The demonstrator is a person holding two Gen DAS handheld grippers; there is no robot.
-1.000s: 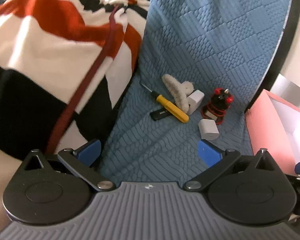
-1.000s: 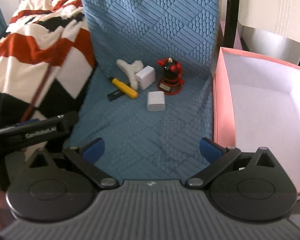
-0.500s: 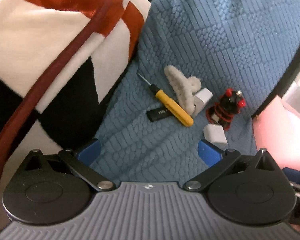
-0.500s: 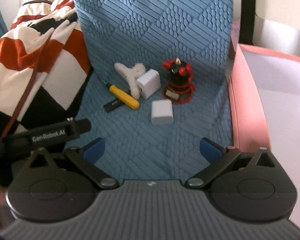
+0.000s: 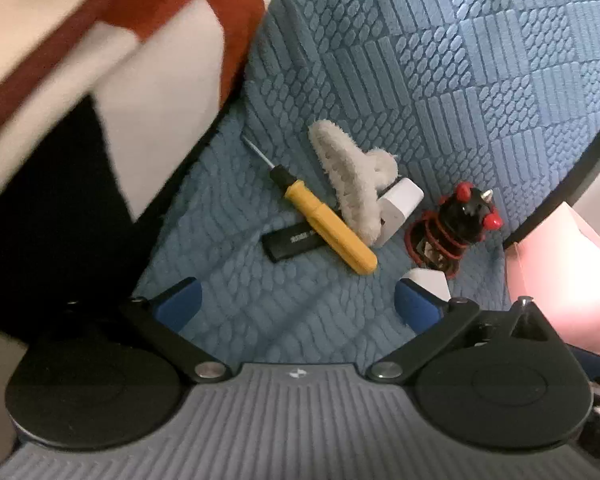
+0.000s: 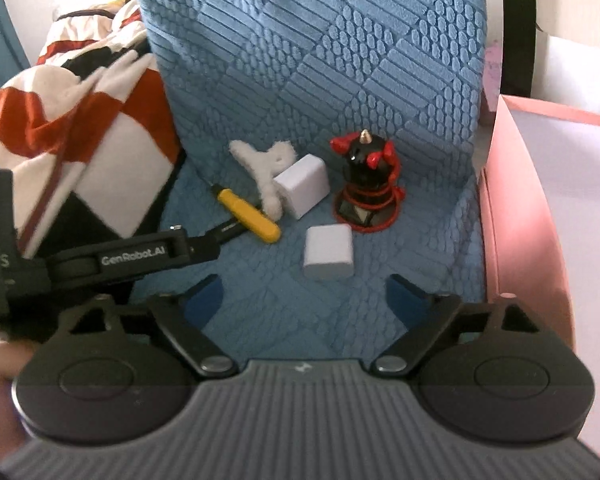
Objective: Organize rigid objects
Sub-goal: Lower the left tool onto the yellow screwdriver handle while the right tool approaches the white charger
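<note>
both tools were empty, jaws spread wide: the left gripper (image 5: 298,300) above the blue textured cushion (image 5: 480,60), the right gripper (image 6: 304,294) above the same seat.

nearest the right gripper lay a small white block (image 6: 328,252), just ahead of its blue fingertips (image 6: 404,294). in the left view this block (image 5: 430,280) was partly hidden behind the right-hand fingertip. next came the yellow screwdriver (image 5: 326,222), lying partly over a black usb stick (image 5: 294,242). beside it a fuzzy white hair clip (image 5: 352,178) leaned on a white charger cube (image 5: 400,208). a black and red figurine (image 6: 366,182) stood upright on a coiled red base, near the seat back. a pink box (image 6: 512,216), open and apparently empty, sat at the right edge of the cushion. a striped blanket (image 5: 100,60) lay to the left.

risks, as judged:
- the screwdriver and usb stick overlapped; gripping one could drag the other.
- the clip rested against the cube; lifting either could tip its neighbour.
- the figurine looked top-heavy; a sideways nudge could topple it.
- the soft cushion could let objects tilt under jaw pressure.
- the two grippers were close; converging on adjacent objects risked collision.
</note>
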